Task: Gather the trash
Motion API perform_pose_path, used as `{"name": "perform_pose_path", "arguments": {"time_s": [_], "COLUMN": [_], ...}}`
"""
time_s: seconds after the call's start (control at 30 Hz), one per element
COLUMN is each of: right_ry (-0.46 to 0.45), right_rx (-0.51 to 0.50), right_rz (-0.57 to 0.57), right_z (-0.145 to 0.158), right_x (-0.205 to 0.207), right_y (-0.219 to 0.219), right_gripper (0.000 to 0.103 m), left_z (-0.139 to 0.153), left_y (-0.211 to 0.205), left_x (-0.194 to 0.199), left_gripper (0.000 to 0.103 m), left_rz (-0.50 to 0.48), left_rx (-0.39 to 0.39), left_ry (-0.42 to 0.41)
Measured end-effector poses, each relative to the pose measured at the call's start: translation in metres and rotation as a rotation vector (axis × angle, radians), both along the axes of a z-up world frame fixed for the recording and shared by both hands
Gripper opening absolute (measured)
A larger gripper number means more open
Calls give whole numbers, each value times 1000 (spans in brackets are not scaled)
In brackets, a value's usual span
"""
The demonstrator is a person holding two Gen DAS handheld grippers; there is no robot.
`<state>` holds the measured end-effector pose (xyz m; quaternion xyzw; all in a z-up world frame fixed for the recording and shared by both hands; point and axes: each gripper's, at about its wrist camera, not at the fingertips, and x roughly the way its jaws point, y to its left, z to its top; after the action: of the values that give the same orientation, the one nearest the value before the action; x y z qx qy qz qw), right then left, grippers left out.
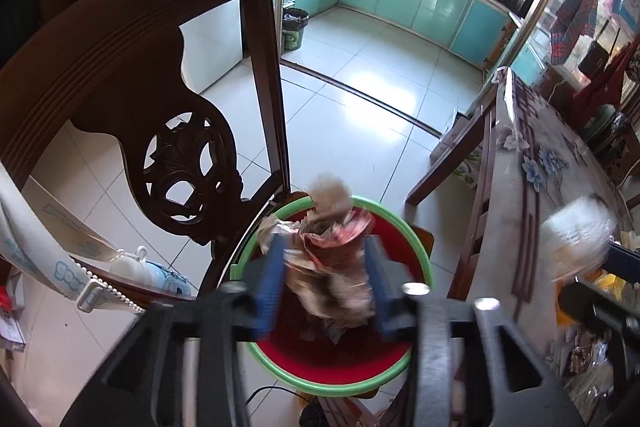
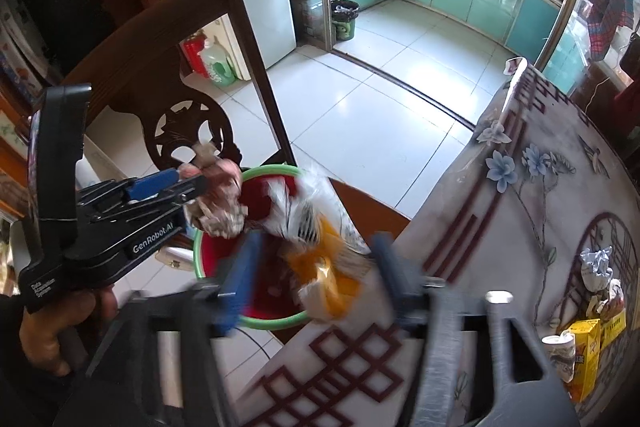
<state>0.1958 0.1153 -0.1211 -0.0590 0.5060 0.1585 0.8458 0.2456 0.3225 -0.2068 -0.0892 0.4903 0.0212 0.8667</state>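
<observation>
A red bin with a green rim [image 1: 416, 243] [image 2: 198, 255] stands on a chair seat beside the table. My left gripper [image 1: 326, 247] is over the bin with its jaws wide apart; a crumpled red-and-brown wrapper [image 1: 332, 259] sits blurred between the blue pads, seemingly loose. In the right wrist view the left gripper [image 2: 200, 183] shows with that crumpled wrapper [image 2: 220, 203] at its tip. My right gripper [image 2: 316, 247] is open at the table edge over the bin; a blurred orange-and-white plastic wrapper [image 2: 320, 259] lies between its jaws, apparently free.
A dark carved wooden chair back [image 1: 188, 163] rises left of the bin. The floral-cloth table [image 2: 520, 227] carries more trash at the right: crumpled paper [image 2: 598, 263], a yellow carton [image 2: 584, 351]. White tiled floor and a kitchen lie beyond.
</observation>
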Motion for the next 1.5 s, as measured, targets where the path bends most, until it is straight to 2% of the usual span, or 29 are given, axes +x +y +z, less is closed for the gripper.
{"name": "perform_pose_path", "arguments": {"time_s": [0.43,0.73,0.93,1.07,1.23,1.33,1.5], "right_ry": [-46,-52,-41,-26,20,78,224], "right_rx": [-7,-2,-60,-118,-173,-205,-197], "right_rz": [-33,-115,-244,-344,-409,-384,-335], "right_z": [15,20,19,20,11,-7,-63], "right_x": [-14,-42,-75,-92,-102,-94,-68], "right_y": [-12,-48,-120,-196,-285,-318,-355], "right_gripper": [65,66,66,66,66,67,68], "left_z": [16,26,37,47,51,48,29], "left_y": [-13,-45,-95,-135,-203,-251,-331], "left_x": [-9,-24,-36,-49,-74,-94,-127], "left_gripper": [48,48,48,48,48,48,48], "left_rz": [-31,-96,-188,-251,-406,-515,-730], "left_rx": [-5,-19,-32,-46,-64,-68,-1], "left_ry": [-51,-68,-86,-107,-94,-82,-40]}}
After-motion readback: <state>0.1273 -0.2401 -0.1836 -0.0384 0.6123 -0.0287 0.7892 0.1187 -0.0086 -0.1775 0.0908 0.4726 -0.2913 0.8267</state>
